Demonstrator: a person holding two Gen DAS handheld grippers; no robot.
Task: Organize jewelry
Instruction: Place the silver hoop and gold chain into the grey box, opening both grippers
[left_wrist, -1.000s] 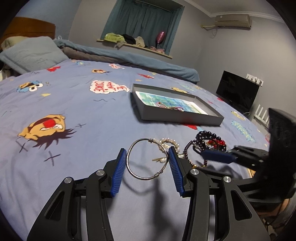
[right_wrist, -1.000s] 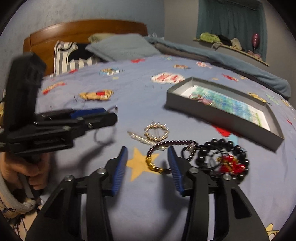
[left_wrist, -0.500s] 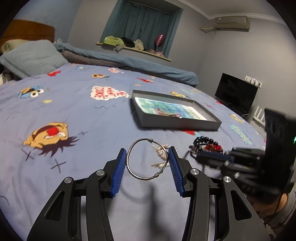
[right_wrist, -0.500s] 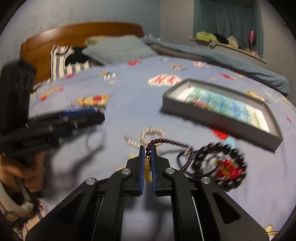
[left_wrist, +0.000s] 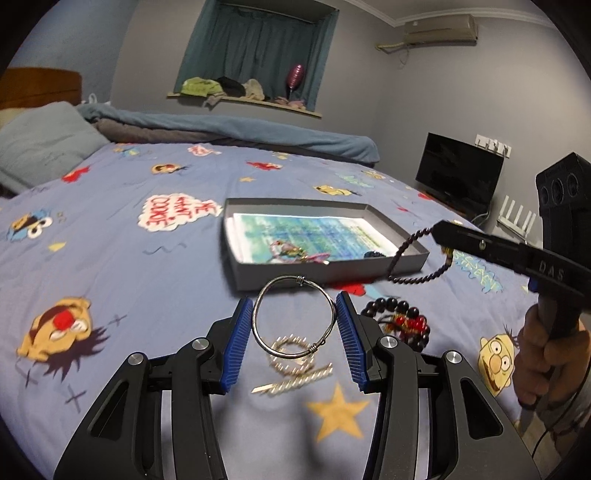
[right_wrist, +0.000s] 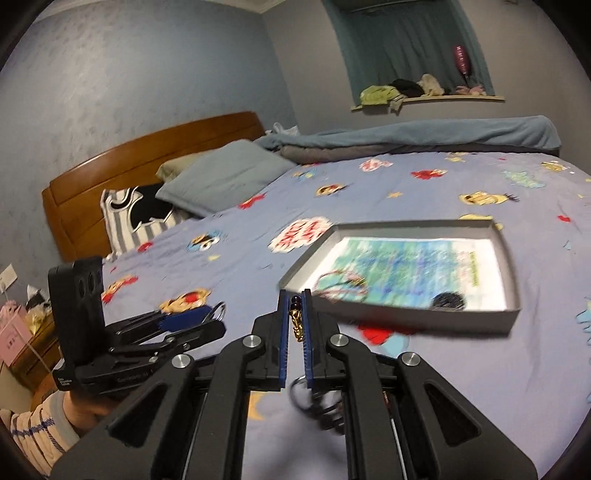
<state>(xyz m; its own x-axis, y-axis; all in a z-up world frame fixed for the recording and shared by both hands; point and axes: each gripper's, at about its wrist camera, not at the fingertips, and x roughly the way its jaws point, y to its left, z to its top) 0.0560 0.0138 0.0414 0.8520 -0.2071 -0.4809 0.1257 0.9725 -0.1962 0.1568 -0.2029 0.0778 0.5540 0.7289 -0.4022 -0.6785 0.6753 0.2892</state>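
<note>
My left gripper (left_wrist: 293, 304) is shut on a silver bangle (left_wrist: 258, 325), held above the blue cartoon bedsheet. Under it lie pearl and gold pieces (left_wrist: 291, 356). A black bead bracelet with red beads (left_wrist: 400, 321) rests to its right. My right gripper (right_wrist: 295, 297) is shut on a dark bead strand with gold beads (right_wrist: 295, 325). In the left wrist view that strand (left_wrist: 404, 251) dangles from the right gripper (left_wrist: 439, 230) by the near right corner of the grey box (left_wrist: 236, 267). The grey box (right_wrist: 406, 317) holds a pink bracelet (right_wrist: 340, 284) and a dark item (right_wrist: 448, 301).
Pillows (right_wrist: 221, 177) and a wooden headboard (right_wrist: 147, 155) stand at the bed's head, and a rolled blue blanket (left_wrist: 229, 127) lies along the far side. A dark monitor (left_wrist: 458, 173) stands beyond the bed. A person's hand (left_wrist: 535, 354) grips the right tool.
The right gripper shut on the dark bead strand and lifted it off the bed toward the grey box. The left gripper rose with the bangle still between its pads.
</note>
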